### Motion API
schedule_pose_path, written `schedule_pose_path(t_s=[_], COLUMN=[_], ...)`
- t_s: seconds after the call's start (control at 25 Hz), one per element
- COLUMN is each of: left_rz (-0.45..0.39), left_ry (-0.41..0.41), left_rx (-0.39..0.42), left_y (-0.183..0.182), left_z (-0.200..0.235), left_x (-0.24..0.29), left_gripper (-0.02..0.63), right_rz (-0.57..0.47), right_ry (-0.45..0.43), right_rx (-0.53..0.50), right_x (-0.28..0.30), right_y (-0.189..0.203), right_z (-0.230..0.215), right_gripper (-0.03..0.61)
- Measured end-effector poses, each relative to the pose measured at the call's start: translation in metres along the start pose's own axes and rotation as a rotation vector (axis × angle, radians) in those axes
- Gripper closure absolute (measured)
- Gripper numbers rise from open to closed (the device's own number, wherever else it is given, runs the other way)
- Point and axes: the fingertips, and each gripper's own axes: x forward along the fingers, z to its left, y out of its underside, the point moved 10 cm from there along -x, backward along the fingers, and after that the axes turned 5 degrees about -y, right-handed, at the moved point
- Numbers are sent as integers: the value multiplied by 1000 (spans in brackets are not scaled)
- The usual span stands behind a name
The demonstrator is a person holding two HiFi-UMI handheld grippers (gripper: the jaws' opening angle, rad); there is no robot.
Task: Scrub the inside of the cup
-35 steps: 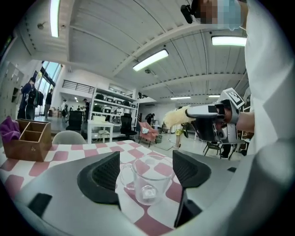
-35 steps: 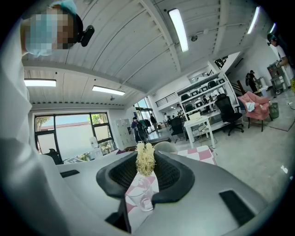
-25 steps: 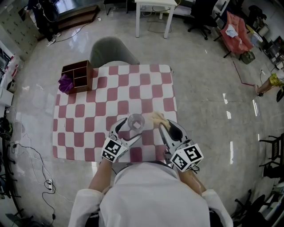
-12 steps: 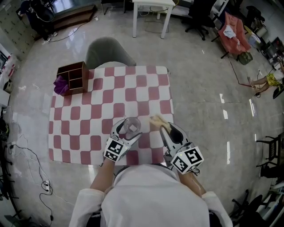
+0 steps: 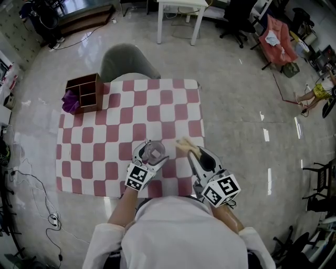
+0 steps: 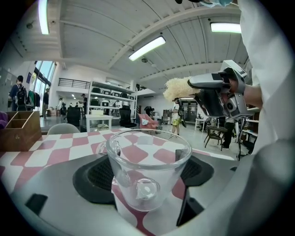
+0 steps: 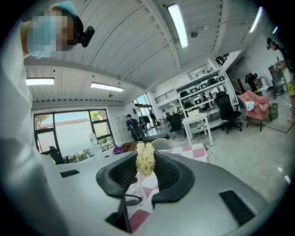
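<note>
A wide workshop with a glossy pale stone floor [image 5: 236,121] lies around a square table under a red-and-white checked cloth [image 5: 105,142]. A grey chair [image 5: 126,60] is tucked against the far edge, and a small white table [image 5: 178,5] stands well beyond it. On the cloth's far left corner sits an open wooden organiser box [image 5: 84,92] with a purple cloth [image 5: 68,100] bunched against its left side.

At the near edge, the person's white-sleeved arms reach in. The left gripper [image 5: 151,154] has its jaws closed on a clear glass cup [image 6: 148,170], one pad on each side of the wall. The cup is upright, mouth up, over the near middle of the cloth; whether its base touches the cloth cannot be told. A glass handle shows on its left side.

The right gripper [image 5: 195,153] sits just to the right of the cup, with its jaws pinched on a pale yellow fibrous scrubber [image 7: 145,159], possibly a loofah-type pad, though the view is too soft to be sure. The tuft sticks out past the jaw tips, pointing away from the person. It is near the cup's rim but apart from it, outside the cup
</note>
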Motion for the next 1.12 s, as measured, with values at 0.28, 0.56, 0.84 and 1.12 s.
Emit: schedule_pose_path(t_s=[0.28, 0.56, 0.84, 1.12], left_rz=[25, 31, 40, 82], left_ry=[6, 19, 17, 33], left_rx=[-19, -25, -22, 45], left_y=[0, 3, 3, 0], left_z=[-2, 0, 2, 0], left_x=[9, 11, 10, 5], left_gripper=[222, 224, 224, 224], right_rz=[9, 15, 14, 6], right_ry=[2, -5, 0, -15], right_rx=[-2, -4, -13, -30], right_x=[-3, -1, -3, -3], right_y=[-1, 1, 1, 0], right_z=[-4, -2, 2, 11], right_gripper=[465, 465, 465, 465])
